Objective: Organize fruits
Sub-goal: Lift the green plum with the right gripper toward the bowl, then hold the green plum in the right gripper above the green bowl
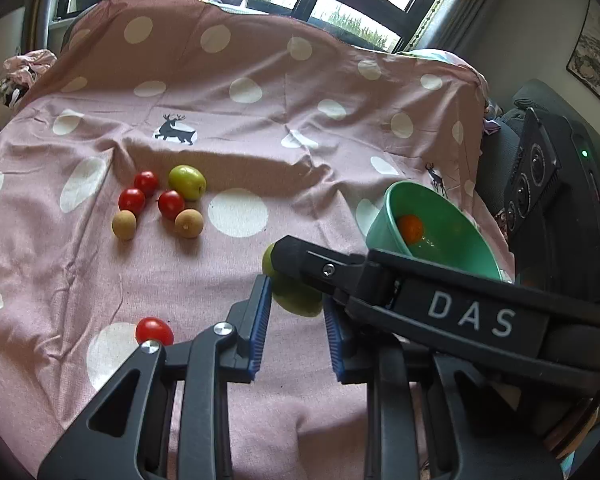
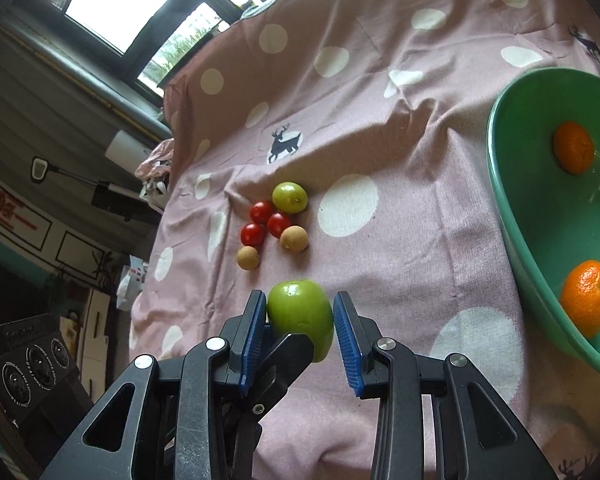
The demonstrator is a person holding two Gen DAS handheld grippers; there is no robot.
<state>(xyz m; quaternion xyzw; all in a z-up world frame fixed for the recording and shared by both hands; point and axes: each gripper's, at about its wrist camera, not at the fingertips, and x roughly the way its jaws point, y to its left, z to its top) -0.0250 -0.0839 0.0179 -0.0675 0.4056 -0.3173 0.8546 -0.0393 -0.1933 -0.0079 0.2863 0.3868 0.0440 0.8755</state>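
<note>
A green fruit sits between the blue pads of both grippers. In the right wrist view my right gripper closes on it, with a black finger of the other gripper crossing below. In the left wrist view my left gripper brackets the same green fruit, and the right gripper's black finger lies over it. A teal bowl at the right holds two oranges. A cluster of red tomatoes, brown longans and a second green fruit lies on the pink cloth.
One red tomato lies alone near my left gripper. The pink dotted cloth covers the table. A black speaker-like box stands at the right beyond the bowl. Windows are behind.
</note>
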